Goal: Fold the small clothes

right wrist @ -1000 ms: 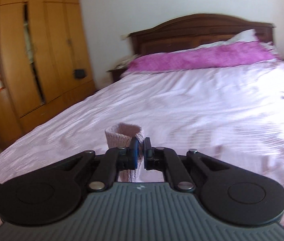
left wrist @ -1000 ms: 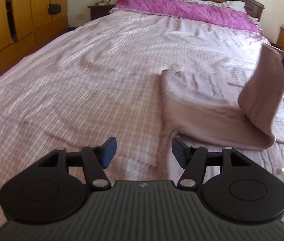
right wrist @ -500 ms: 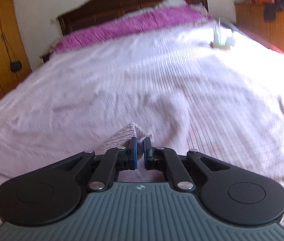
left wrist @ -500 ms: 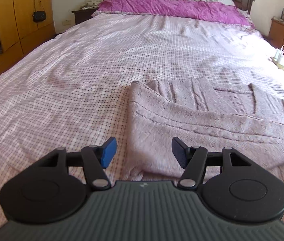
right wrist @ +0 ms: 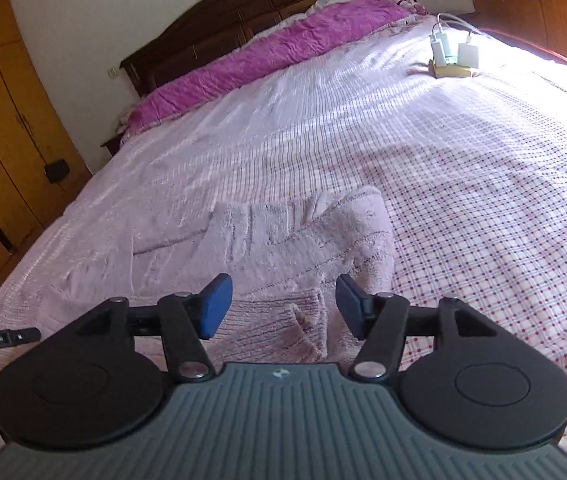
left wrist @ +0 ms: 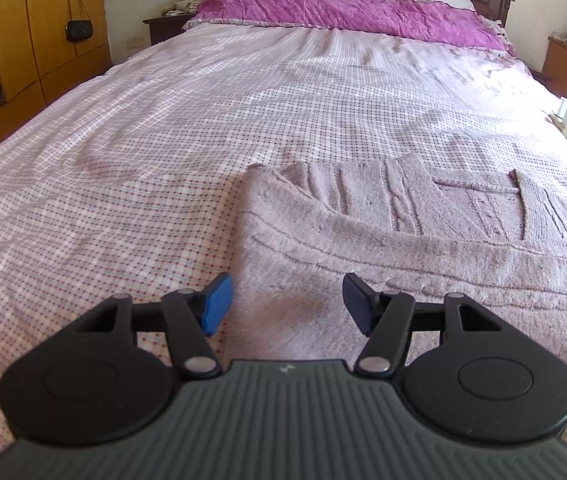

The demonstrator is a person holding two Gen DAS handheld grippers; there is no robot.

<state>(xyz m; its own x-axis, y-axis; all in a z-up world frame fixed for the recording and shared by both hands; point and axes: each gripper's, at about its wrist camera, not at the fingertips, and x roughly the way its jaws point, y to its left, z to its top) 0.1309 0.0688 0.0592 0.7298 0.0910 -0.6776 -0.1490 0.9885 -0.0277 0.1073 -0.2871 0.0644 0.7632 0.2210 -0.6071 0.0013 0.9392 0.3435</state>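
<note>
**Left wrist view: sleeve fold down, both grippers empty, next fold pending**

Left wrist view: left gripper (left wrist: 286, 303) has jaws wide apart, nothing between them. It hangs low over the near left edge of the sweater (left wrist: 423, 248).

Right wrist view: right gripper (right wrist: 283, 306) also has jaws spread, nothing held. It sits over the sweater's near right part, with the ribbed cuff (right wrist: 279, 332) just below the pads.

Sweater location: flat on the bedsheet (left wrist: 163, 140), near the foot end, well apart from the pillow (left wrist: 343, 12) and the charger strip (right wrist: 451, 60). One sleeve lies folded across the body; a front layer overlaps at the collar end. Surface is mostly smooth, a few ridges.

Step, my read: between folds. One sleeve fold looks placed and released; the body is not yet folded in half.

Next move needs:
- each gripper on one near corner or hem edge, left and right matched
- pinch all layers, not just the top one, or the sleeve slips out
- lift together, carry toward the collar, lay down level
- thick knit, so it should hold a crease poorly; keep the lift low

Hem edge under the grippers is hidden, so I can't tell exact grab points.
</note>
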